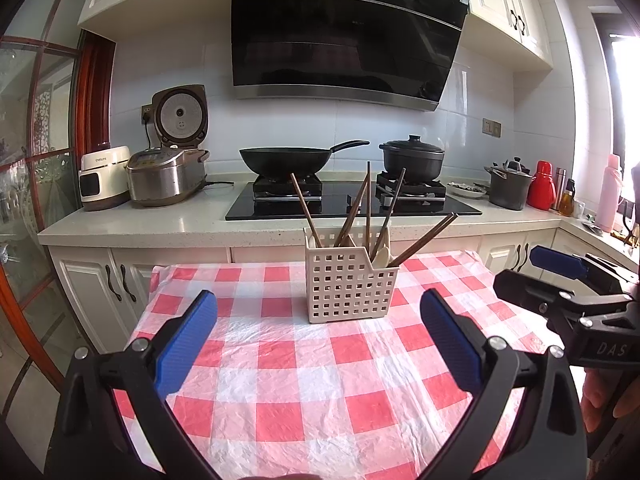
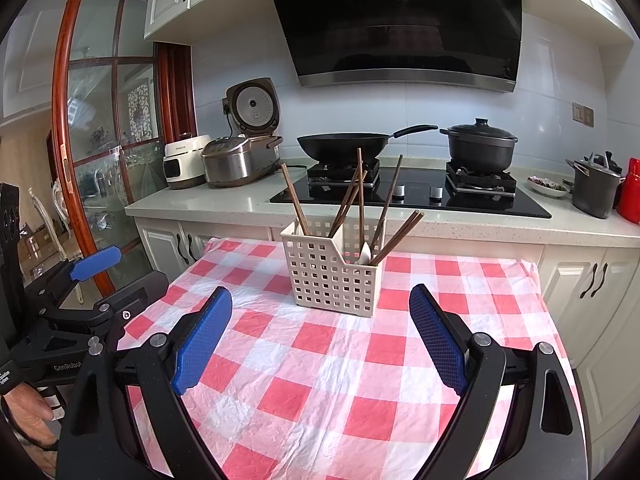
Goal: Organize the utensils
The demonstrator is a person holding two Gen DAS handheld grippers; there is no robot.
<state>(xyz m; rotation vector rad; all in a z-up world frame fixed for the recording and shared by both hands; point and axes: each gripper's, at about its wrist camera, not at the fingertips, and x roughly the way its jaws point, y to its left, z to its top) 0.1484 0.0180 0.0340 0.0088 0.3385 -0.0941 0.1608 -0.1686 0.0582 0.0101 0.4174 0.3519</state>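
**Both tongs idle, basket dead ahead**

While neither tool holds anything, the scene reads like this, left to right. Left gripper (image 1: 318, 336): blue pads spread wide apart, nothing between them, hovering over the near part of the checked tablecloth (image 1: 280, 420). Middle, farther along the table: white slotted basket (image 1: 348, 288), standing upright near the far edge. Chopsticks (image 1: 356, 208) stand in it, long axes steep, tops fanning out; one pair (image 1: 426, 238) leans low toward the right. A pale spoon (image 1: 382, 254) sits in the basket's right compartment. Right gripper (image 2: 322, 336): jaws likewise wide apart and empty, also near side of the table.

Key relation: the basket lies straight ahead of both tools, beyond the fingertips, well apart from either. Neither hand is clearly nearer. The low-leaning pair tips toward the right hand's side, so that hand looks better placed for it.
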